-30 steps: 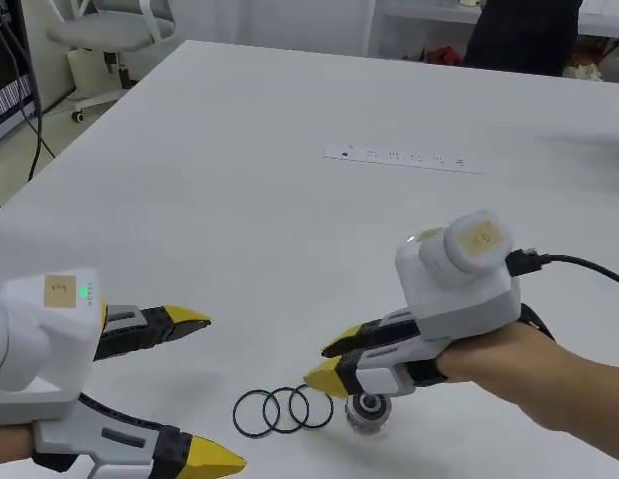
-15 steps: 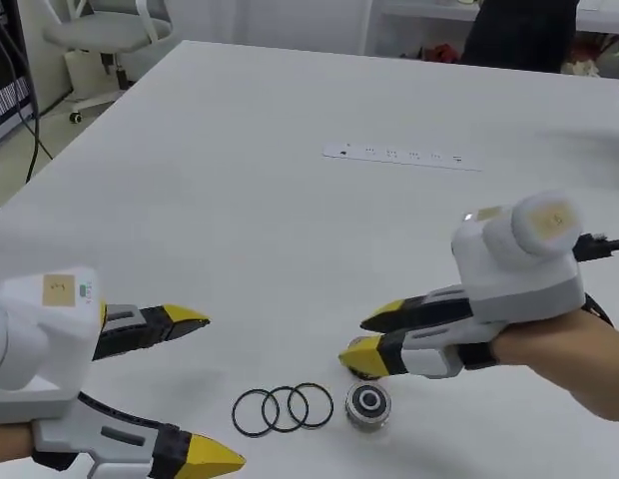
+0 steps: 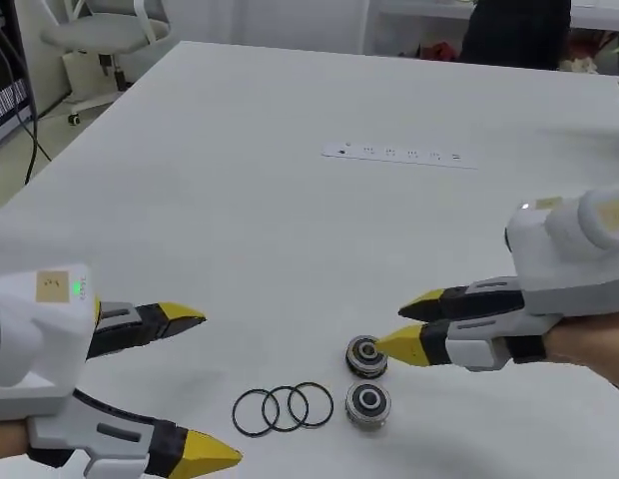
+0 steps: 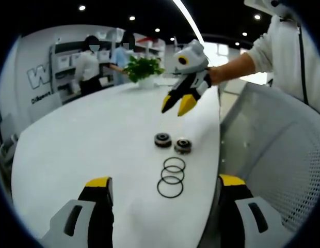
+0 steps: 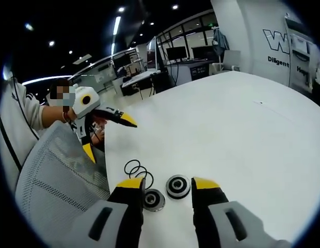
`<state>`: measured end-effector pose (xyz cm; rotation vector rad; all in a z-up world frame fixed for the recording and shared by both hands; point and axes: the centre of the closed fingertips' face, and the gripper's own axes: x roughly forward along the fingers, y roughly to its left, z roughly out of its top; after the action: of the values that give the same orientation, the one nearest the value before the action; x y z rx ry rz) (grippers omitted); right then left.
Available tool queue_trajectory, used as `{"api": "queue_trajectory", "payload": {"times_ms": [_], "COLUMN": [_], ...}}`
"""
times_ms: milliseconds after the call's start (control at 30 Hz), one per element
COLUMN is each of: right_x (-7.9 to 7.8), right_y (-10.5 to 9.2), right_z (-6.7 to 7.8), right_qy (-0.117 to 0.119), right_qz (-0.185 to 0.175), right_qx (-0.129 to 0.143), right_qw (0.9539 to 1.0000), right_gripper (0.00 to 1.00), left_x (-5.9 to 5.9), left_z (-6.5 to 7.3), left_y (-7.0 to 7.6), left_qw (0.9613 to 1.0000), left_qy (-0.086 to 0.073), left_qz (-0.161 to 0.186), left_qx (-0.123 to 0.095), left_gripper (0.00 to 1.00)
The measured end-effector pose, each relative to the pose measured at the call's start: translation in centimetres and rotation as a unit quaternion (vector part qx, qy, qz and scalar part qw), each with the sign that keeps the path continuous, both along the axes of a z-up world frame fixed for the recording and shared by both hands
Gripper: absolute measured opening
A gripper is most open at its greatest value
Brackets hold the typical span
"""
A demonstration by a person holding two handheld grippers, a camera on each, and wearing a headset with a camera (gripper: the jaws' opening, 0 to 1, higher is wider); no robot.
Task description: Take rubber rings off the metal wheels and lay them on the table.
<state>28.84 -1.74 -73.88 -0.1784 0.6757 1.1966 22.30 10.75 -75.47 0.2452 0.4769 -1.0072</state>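
Observation:
Two small metal wheels lie near the table's front edge: one (image 3: 364, 354) (image 4: 162, 139) (image 5: 178, 186) right beside the lower fingertip of my right gripper (image 3: 404, 324) (image 4: 180, 103) (image 5: 168, 183), the other (image 3: 368, 403) (image 4: 182, 145) (image 5: 152, 199) just in front of it. My right gripper is open, with nothing between its jaws. Three black rubber rings (image 3: 283, 408) (image 4: 172, 177) (image 5: 137, 169) lie overlapping in a row, left of the nearer wheel. To the left of the rings my left gripper (image 3: 205, 389) (image 4: 165, 182) (image 5: 109, 137) is wide open and holds nothing.
A white power strip (image 3: 399, 156) is set into the white table (image 3: 240, 200) farther back. An office chair (image 3: 100, 30) stands beyond the far left corner. A grey mesh chair back (image 4: 273, 155) is close behind the front edge.
My right gripper has moved to the right, away from the rings. A second wheel now shows on the table by its lower fingertip. The left gripper has stayed put.

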Motion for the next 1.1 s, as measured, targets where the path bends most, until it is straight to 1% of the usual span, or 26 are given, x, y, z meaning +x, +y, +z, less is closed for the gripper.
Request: {"api": "queue_trajectory", "payload": {"times_ms": [167, 467, 533, 633, 733, 833, 1000, 1100], "right_x": [0.4, 0.7, 0.7, 0.8, 0.8, 0.6, 0.4, 0.2], "right_y": [-1.1, -2.9, -3.3, -3.9, -4.4, -4.7, -5.1, -5.5], "right_z": [0.6, 0.5, 0.3, -0.2, -0.5, -0.7, -1.3, -1.5], "right_qy": [-0.004, -0.015, -0.012, -0.008, -0.003, 0.0, 0.007, 0.009], "right_qz": [-0.015, -0.031, -0.037, -0.048, -0.058, -0.066, -0.076, -0.082], "right_qx": [0.008, 0.006, 0.01, 0.007, 0.01, 0.016, 0.019, 0.02], "right_qw": [0.9998, 0.9994, 0.9992, 0.9988, 0.9983, 0.9977, 0.9969, 0.9964], "right_gripper": [0.34, 0.35, 0.35, 0.35, 0.35, 0.35, 0.35, 0.35], "left_x": [0.1, 0.5, 0.5, 0.7, 0.8, 0.9, 1.3, 1.6], "left_z": [0.2, 1.3, 1.7, 2.5, 3.2, 4.5, 5.7, 6.2], "left_y": [0.0, 0.0, 0.0, -0.1, -0.3, -0.8, -1.4, -1.8], "left_qw": [1.0, 1.0, 0.9999, 0.9999, 0.9997, 0.9993, 0.9987, 0.9986], "left_qy": [0.0, -0.003, -0.007, -0.009, -0.012, -0.018, -0.031, -0.029], "left_qz": [0.0, -0.005, -0.007, -0.011, -0.017, -0.025, -0.039, -0.042], "left_qx": [-0.001, -0.004, -0.004, -0.007, -0.01, -0.019, -0.013, -0.015], "left_gripper": [0.84, 0.84, 0.84, 0.85, 0.85, 0.86, 0.86, 0.86]}}
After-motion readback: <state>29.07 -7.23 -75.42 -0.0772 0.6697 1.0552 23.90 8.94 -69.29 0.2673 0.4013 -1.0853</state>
